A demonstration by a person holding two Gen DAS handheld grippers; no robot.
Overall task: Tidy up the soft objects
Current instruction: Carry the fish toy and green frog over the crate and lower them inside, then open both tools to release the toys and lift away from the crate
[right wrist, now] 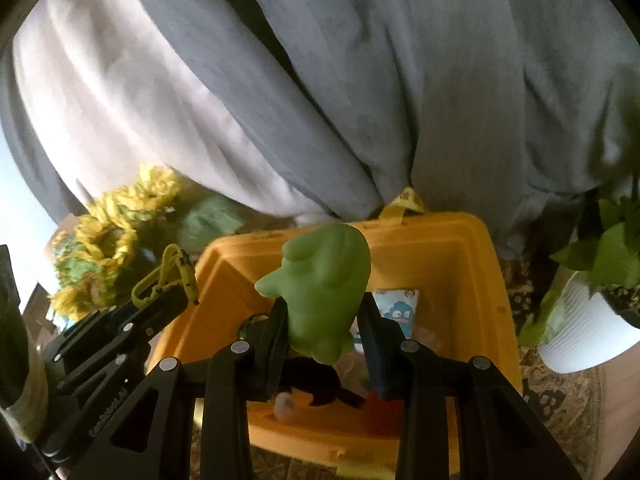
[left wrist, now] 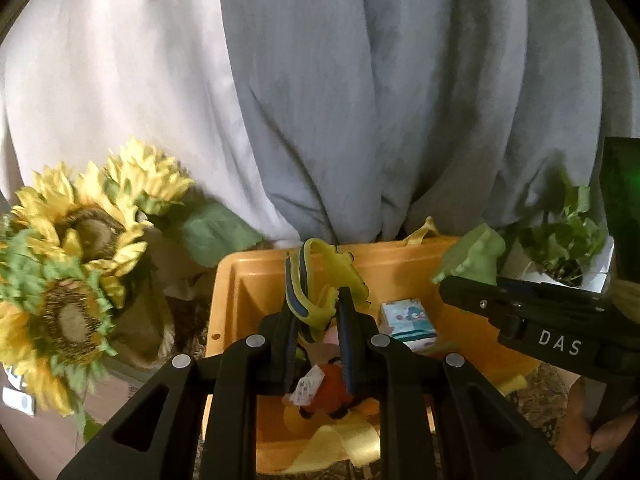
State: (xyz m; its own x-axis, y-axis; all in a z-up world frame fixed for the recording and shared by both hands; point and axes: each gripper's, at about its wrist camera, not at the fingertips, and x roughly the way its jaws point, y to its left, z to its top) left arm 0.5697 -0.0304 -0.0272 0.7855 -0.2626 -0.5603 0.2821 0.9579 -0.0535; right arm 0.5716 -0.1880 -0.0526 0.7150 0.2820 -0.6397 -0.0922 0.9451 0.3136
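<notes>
The left claw (left wrist: 316,308) is gripping a yellow strap (left wrist: 308,280) and the right claw (right wrist: 326,316) a green squishy toy (right wrist: 326,280), both hanging over the orange bin (right wrist: 476,264); lowering inside its walls before releasing seems wisest.

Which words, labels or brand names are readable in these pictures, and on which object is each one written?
"DAS": white letters on the right claw body, seen from the left wrist.
Embossed lettering on the left claw body: too blurred to read.
Tag on the red toy: print too small.
Box with a blue cartoon face: no readable words.
</notes>
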